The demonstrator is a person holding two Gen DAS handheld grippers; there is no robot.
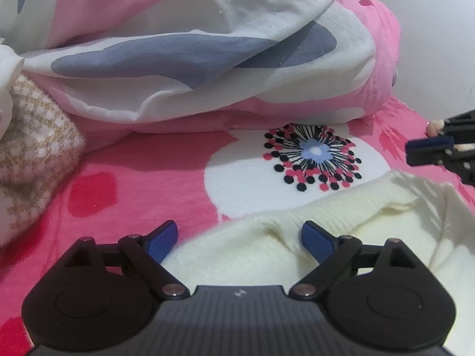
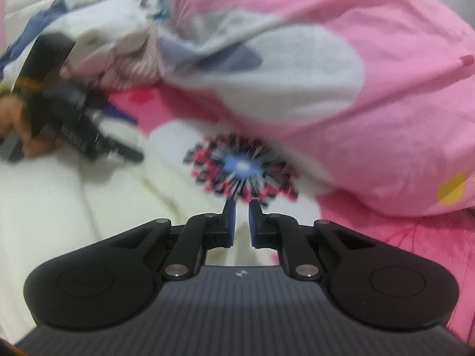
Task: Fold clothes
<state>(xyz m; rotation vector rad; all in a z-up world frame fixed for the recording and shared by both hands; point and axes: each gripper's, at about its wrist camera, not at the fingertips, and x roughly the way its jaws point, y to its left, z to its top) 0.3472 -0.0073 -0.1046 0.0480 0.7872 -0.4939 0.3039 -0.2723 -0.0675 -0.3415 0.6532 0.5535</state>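
A cream knit sweater [image 1: 297, 237] lies on the pink bed sheet [image 1: 133, 178] at the near right. My left gripper [image 1: 241, 233] stands open just above it, and the sweater's ribbed edge lies between the blue pads without being pressed. My right gripper [image 2: 241, 209] is shut with nothing between its fingers, above the sheet's flower print [image 2: 240, 166] beside the sweater [image 2: 74, 207]. That gripper also enters the left wrist view at the right edge [image 1: 415, 149]. The blurred right wrist view shows the left gripper [image 2: 130, 136] and a hand [image 2: 17, 130] holding it.
A bulky pink, white and blue quilt [image 1: 207, 44] is heaped behind the flower print [image 1: 314, 157]. A beige houndstooth cloth [image 1: 32, 154] lies at the left. More clothes [image 2: 104, 35] are piled at the far left. A white wall [image 1: 439, 59] rises at the right.
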